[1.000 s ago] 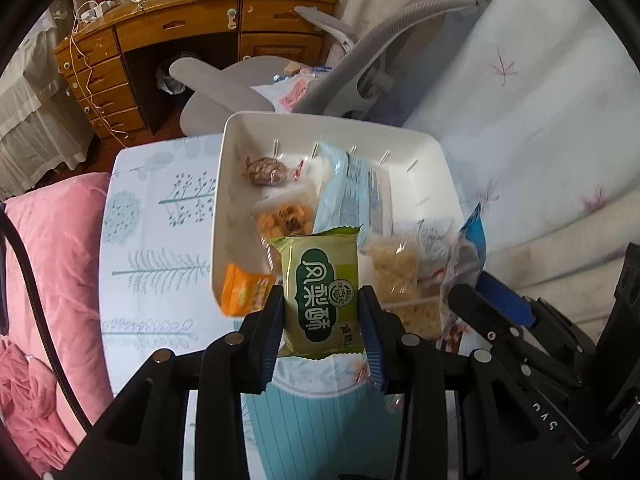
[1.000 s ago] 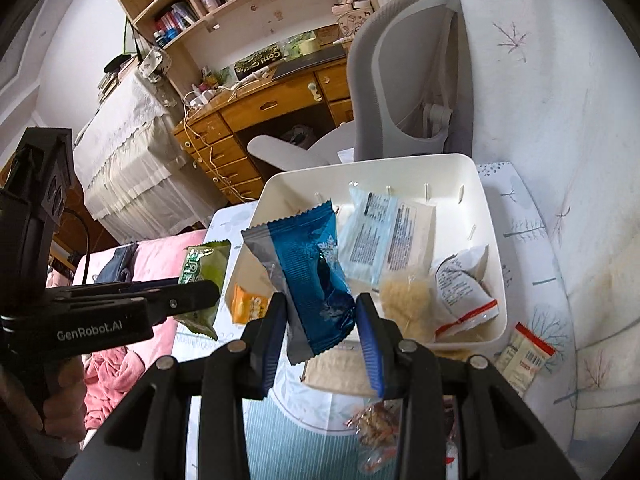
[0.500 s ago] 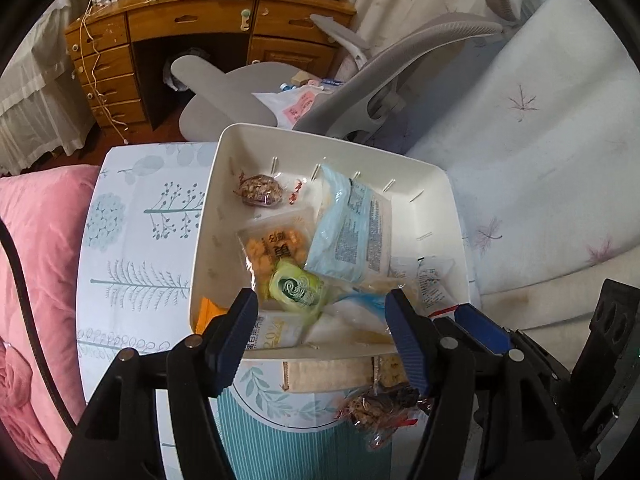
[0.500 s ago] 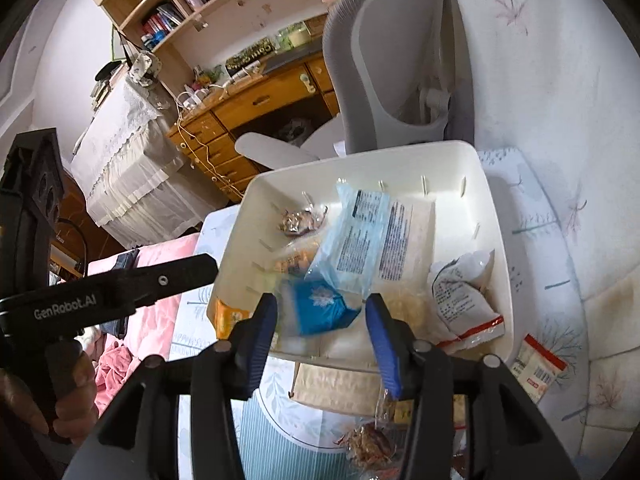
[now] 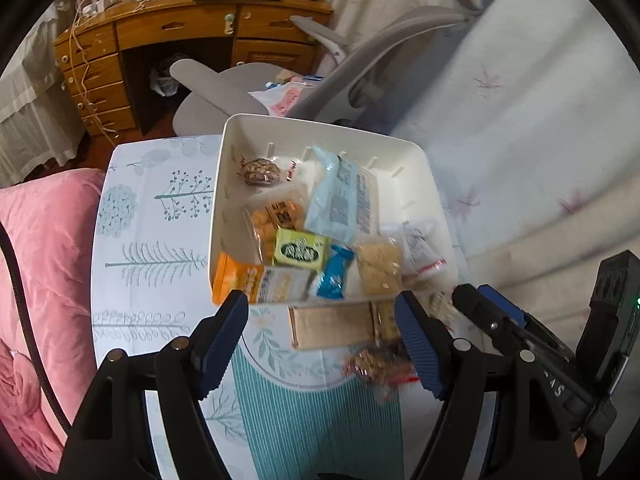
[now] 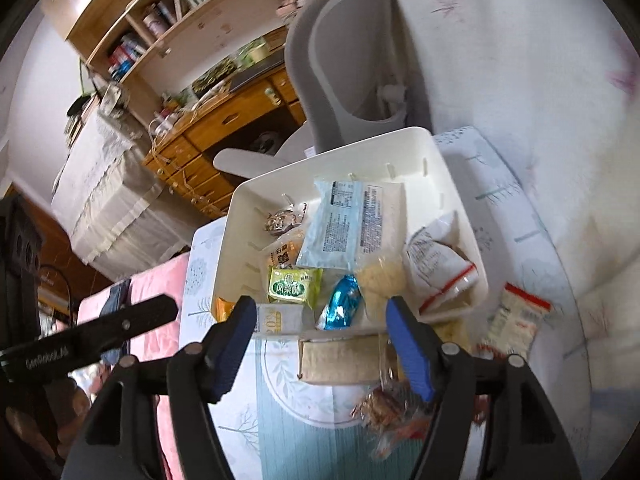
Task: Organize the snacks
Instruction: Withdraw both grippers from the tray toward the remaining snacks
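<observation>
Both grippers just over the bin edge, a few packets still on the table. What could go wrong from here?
1. The orange packet and white packet sit at the white bin's near rim, the orange one apparently over the edge; a bump may tip them out.
2. The left gripper and right gripper are opening, empty and close together; both reaching for the beige bar or nut packet could collide.

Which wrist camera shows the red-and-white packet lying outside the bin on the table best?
The right wrist view: the red-and-white packet lies fully visible on the tablecloth right of the white bin. The left wrist view does not clearly show it; the gripper's finger blocks that area.
</observation>
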The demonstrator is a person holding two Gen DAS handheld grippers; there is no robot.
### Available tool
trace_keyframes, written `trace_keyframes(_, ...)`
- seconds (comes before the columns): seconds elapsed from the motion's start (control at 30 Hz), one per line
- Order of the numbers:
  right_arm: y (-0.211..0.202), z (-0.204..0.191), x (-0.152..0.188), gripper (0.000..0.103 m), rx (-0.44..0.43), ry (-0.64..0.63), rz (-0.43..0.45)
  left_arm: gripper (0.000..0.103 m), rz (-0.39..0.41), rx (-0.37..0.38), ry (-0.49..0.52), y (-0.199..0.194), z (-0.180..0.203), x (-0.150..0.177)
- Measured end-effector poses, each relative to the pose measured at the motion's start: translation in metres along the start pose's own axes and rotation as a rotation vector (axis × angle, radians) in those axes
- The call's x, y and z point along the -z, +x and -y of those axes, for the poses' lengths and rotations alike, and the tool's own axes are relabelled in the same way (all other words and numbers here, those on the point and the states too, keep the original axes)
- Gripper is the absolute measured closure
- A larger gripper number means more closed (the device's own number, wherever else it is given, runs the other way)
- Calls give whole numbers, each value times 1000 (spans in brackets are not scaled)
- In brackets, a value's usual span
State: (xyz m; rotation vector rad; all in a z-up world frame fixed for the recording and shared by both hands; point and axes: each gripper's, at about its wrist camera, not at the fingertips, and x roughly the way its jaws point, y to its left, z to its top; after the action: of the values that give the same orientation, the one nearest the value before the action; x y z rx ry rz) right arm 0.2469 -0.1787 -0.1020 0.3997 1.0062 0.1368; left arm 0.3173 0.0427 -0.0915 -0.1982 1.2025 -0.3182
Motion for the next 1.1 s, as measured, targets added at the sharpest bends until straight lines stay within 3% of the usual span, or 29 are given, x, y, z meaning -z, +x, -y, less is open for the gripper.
trace_keyframes(0.47,-61,12,71,30,97,118,22,26,-31,67,55,-33,1,73)
trace_keyframes(0.77,-59,39,112,30,113,231,-69,23,-46,64,21,-39,4,110)
trace_keyframes(1.1,-42,97,137,30,39,412,-209,23,-74,0,-108,-19,15,128)
